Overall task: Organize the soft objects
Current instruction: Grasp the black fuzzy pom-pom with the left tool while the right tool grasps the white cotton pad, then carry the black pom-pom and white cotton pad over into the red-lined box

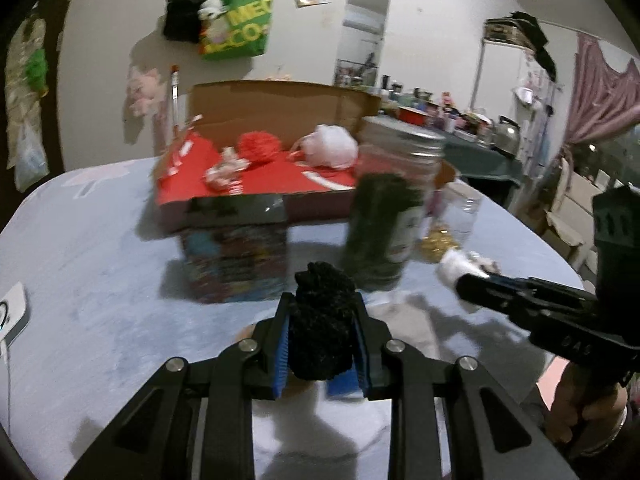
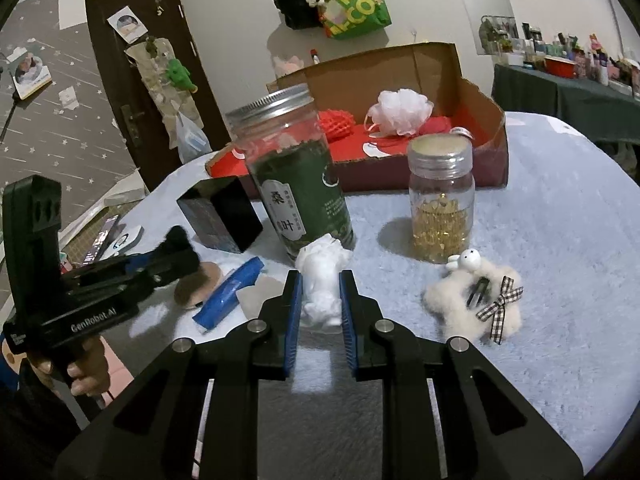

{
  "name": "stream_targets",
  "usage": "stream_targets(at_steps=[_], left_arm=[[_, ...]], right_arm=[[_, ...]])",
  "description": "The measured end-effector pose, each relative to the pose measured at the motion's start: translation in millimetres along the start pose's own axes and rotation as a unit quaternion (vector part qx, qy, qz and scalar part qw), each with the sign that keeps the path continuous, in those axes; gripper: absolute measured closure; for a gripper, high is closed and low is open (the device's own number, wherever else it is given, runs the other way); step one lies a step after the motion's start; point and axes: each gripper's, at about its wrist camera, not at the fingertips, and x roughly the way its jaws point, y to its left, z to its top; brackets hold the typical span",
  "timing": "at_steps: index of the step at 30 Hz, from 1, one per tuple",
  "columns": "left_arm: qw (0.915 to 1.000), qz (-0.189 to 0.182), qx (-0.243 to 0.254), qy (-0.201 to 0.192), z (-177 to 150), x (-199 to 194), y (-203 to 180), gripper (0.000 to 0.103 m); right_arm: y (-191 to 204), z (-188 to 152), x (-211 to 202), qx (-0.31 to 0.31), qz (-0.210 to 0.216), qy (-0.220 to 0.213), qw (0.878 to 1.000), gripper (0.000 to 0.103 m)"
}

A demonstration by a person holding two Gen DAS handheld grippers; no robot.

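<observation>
A pale blue, fuzzy cloth covers the table (image 2: 540, 240), which stands before a cream wall hung with a green tote bag (image 2: 354, 0). At the far side sits an open cardboard box (image 2: 476, 92) with a red lining, its back flap upright; inside lie a frilly white mesh pouf (image 2: 404, 110) and a red netted ball (image 2: 336, 122).

The left tongs (image 1: 322, 320) are clenched on a black woolly pompom (image 1: 322, 328), squeezed between the blue ribbed pads and bulging above them. The right tongs (image 2: 320, 280) are clenched on a white cottony lump (image 2: 322, 280), soft and irregular.

Just beyond the right tongs rises a tall clear jar (image 2: 292, 172) with a metal screw lid and dark green contents; to its right, apart from it, stands a shorter jar (image 2: 442, 204) holding gold bits. Near that jar's base lies a fluffy cream star-shaped toy (image 2: 452, 304) with a checked bow. A dark glossy cube (image 2: 220, 216) sits left of the tall jar, a blue tube (image 2: 228, 296) flat beside it.

The near right of the cloth is bare to its rounded edge.
</observation>
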Motion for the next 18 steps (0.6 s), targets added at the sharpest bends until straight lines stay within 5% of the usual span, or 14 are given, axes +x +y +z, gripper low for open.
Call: stream_targets(at_steps=[18], left_arm=[[0.9980,-0.048,0.037,0.016,7,19,-38,0.075]], right_arm=[[2,3,-4,-0.006,0.012,-0.001,1.000,0.085]])
